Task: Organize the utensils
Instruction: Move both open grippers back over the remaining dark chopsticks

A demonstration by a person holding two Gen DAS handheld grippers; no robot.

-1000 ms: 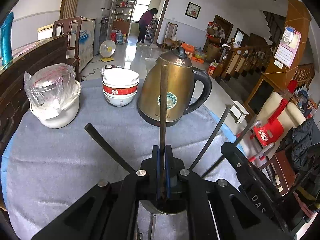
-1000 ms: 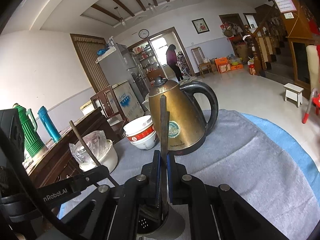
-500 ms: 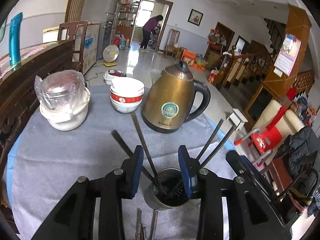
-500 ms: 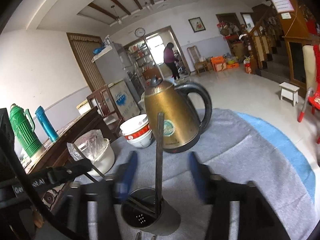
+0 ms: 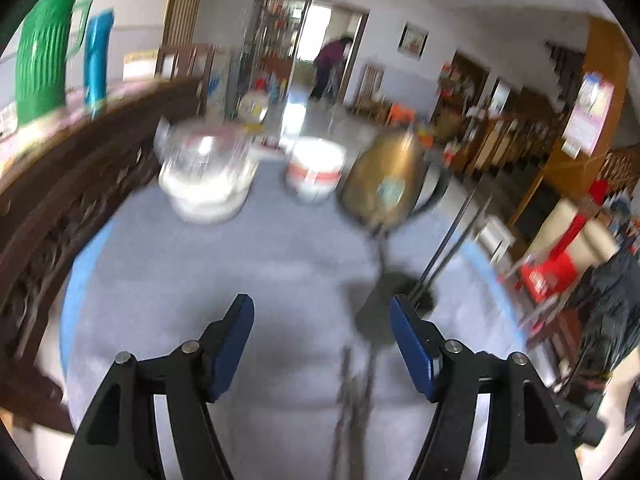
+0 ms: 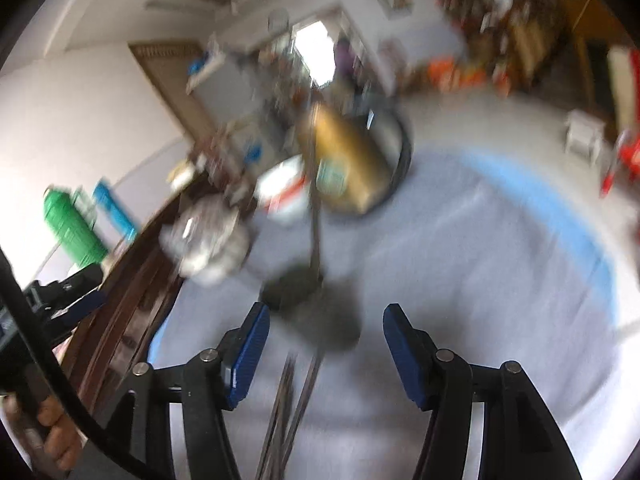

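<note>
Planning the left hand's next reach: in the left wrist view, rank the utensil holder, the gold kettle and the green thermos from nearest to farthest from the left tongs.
1. Utensil holder: beside the right pad of the left tongs.
2. Gold kettle: farther back, to the right.
3. Green thermos: farthest, on the wooden sideboard at far left.

1. Heavily motion-blurred in both views; kettle point(image 5: 390, 178), bowls point(image 5: 316, 174) and tabletop point(image 5: 200, 272) smeared.
2. Bright daylight from the far doorway point(image 6: 314, 54), glaring white.
3. Soft dark shadow beside the holder point(image 6: 296, 288).
4. Fisheye bending and black vignetting at the edges.
</note>
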